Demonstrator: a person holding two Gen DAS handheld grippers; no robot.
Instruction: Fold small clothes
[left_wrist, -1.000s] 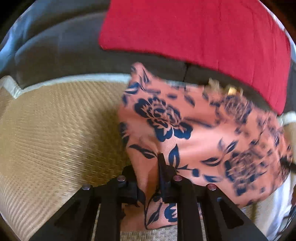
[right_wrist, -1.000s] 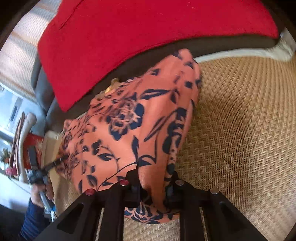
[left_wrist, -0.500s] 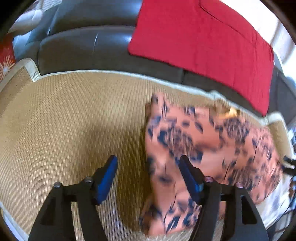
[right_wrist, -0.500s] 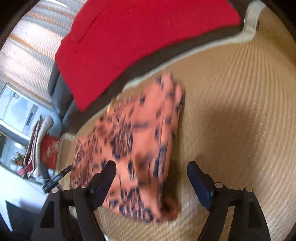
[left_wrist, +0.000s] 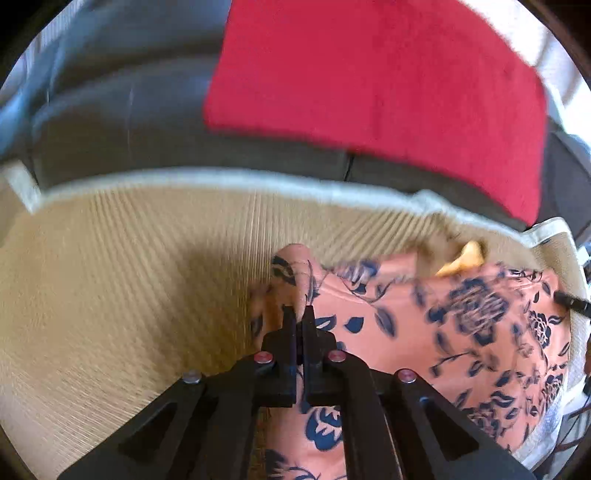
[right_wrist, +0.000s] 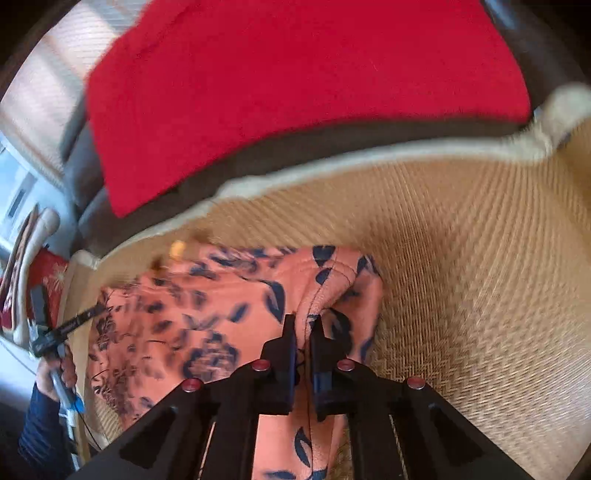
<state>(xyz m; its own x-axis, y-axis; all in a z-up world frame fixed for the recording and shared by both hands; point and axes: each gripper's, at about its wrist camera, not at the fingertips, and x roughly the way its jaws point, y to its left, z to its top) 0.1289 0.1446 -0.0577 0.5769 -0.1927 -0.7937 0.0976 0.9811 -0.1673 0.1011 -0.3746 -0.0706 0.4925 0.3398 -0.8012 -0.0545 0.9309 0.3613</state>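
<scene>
An orange garment with dark blue flowers (left_wrist: 443, 325) lies on a woven straw mat (left_wrist: 129, 288). My left gripper (left_wrist: 298, 314) is shut on a raised fold at the garment's left edge, pinching cloth between its black fingers. In the right wrist view the same garment (right_wrist: 207, 314) spreads to the left, and my right gripper (right_wrist: 303, 321) is shut on a ridge of its right edge. Both pinched edges stand lifted off the mat. The other gripper (right_wrist: 74, 321), held by a hand in a blue sleeve, shows at the far left of the right wrist view.
A dark sofa (left_wrist: 122, 129) with a red blanket (left_wrist: 369, 85) runs along the mat's far cream border (left_wrist: 221, 181). A small yellow-tan object (left_wrist: 465, 254) lies at the garment's far edge. Bare mat (right_wrist: 480, 277) stretches to the right.
Both grippers let go and opened wide above the garment half a second ago. They have since come down and shut again on new folds at its left and right edges.
</scene>
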